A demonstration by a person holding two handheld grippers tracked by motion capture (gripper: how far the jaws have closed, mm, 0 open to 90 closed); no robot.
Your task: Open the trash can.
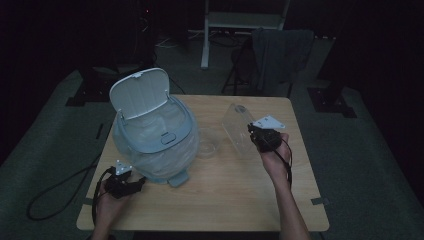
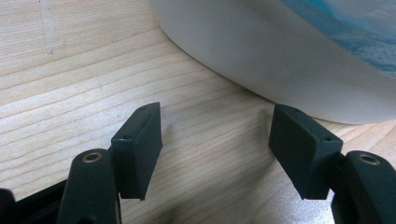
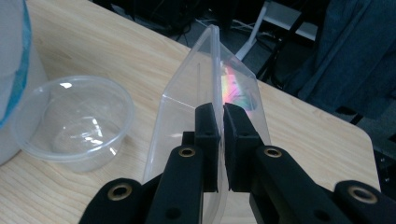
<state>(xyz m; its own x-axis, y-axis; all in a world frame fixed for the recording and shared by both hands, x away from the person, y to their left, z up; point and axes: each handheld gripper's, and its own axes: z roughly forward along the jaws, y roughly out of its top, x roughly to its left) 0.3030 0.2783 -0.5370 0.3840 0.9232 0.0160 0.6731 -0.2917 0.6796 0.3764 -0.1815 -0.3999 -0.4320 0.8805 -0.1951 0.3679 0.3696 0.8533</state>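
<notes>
The right gripper (image 3: 221,140) pinches the thin wall of a clear plastic container (image 3: 219,88) between its nearly closed jaws and holds it tilted above the table (image 1: 240,185); nothing is visible inside it. Just left of that gripper and lower, a clear round bowl (image 3: 70,121) sits on the wood with nothing visible in it. Beyond the bowl stands the bin (image 1: 152,137), pale blue-grey, its white lid (image 1: 140,92) swung up; its opening shows a pale liner, and whether anything lies inside I cannot tell.

The left gripper (image 2: 215,140) rests low at the table, jaws spread wide with bare wood between them, the bin's curved white base just ahead and to the right of them.

The right gripper view shows the rainbow sheen on the held container and the bowl's rim sharply. The high view, dim as it is, gives the open lid and both hands at once.
</notes>
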